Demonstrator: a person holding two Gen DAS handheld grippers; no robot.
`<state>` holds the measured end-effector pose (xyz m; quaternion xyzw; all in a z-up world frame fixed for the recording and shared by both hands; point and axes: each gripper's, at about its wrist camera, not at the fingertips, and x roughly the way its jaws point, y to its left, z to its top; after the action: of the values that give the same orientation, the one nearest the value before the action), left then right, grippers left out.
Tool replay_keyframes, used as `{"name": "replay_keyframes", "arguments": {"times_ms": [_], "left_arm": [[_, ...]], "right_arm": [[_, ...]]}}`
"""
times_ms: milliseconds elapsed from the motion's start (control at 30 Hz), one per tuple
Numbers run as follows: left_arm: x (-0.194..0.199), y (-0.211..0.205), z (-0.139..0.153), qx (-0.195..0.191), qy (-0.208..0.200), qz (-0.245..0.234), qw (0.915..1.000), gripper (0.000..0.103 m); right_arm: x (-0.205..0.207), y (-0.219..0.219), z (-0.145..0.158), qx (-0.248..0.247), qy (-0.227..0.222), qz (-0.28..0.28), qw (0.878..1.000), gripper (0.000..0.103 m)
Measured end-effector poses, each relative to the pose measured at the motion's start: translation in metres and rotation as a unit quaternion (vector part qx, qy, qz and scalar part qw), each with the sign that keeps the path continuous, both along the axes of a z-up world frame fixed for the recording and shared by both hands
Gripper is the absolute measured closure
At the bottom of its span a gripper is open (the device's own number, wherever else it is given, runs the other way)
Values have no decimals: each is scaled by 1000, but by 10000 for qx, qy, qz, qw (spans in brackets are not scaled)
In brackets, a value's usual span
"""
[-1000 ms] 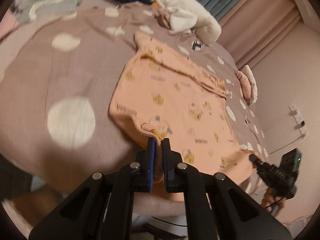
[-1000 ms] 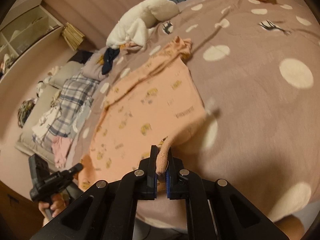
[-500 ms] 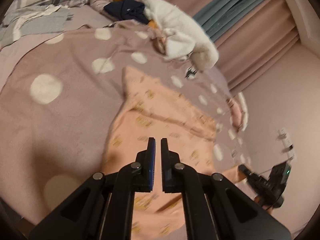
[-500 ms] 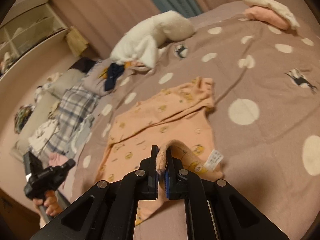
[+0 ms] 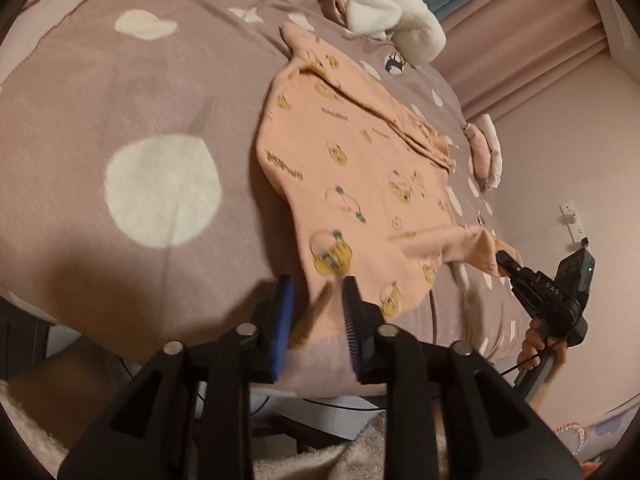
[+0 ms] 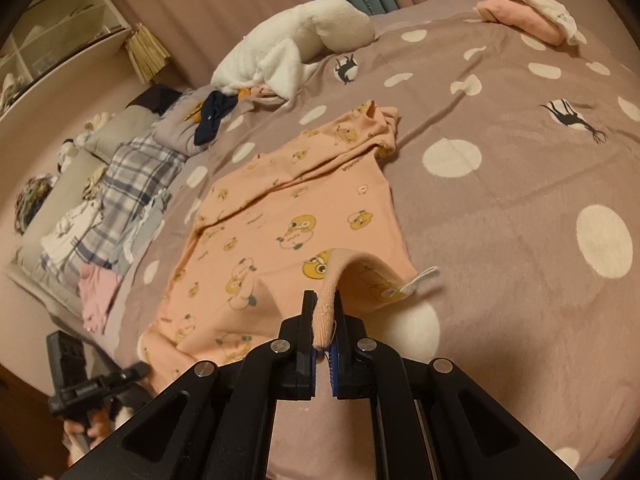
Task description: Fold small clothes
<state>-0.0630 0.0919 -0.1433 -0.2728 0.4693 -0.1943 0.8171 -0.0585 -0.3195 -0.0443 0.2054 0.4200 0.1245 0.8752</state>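
Observation:
A small peach shirt (image 5: 360,168) with yellow cartoon prints lies spread on the dotted mauve blanket (image 5: 120,120). My left gripper (image 5: 318,300) is open, its jaws apart over the shirt's near hem corner, holding nothing. My right gripper (image 6: 325,320) is shut on the shirt's ribbed cuff (image 6: 326,304) and lifts that corner a little off the bed; the shirt (image 6: 280,224) lies flat beyond it. In the left wrist view the right gripper (image 5: 504,260) pinches the shirt's far corner. In the right wrist view the left gripper (image 6: 132,372) shows at lower left.
A white plush blanket (image 6: 304,44) and dark clothes (image 6: 212,116) lie at the far side of the bed. Folded pink and cream items (image 6: 528,12) sit at the far right. Plaid laundry (image 6: 132,176) is heaped at left. The bed edge is near my left gripper.
My left gripper has opened and let go of the shirt's hem corner, then drawn back toward the bed edge. My right gripper keeps its hold on the cuff and has lowered it.

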Motion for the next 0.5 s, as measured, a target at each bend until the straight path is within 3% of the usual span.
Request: {"name": "replay_keyframes", "arguments": {"times_ms": [167, 233, 400, 500], "left_arm": [[1, -15, -7, -207, 79, -216, 9995, 75], [5, -19, -13, -139, 172, -152, 9996, 100], [13, -19, -10, -240, 243, -86, 9994, 99], [24, -10, -2, -612, 243, 37, 9978, 99]], "right_arm": [[-6, 9, 1, 27, -6, 97, 9999, 96], [-7, 12, 0, 31, 21, 103, 9999, 96], [-9, 14, -2, 100, 78, 88, 9999, 96], [-8, 13, 0, 233, 37, 65, 9997, 96]]}}
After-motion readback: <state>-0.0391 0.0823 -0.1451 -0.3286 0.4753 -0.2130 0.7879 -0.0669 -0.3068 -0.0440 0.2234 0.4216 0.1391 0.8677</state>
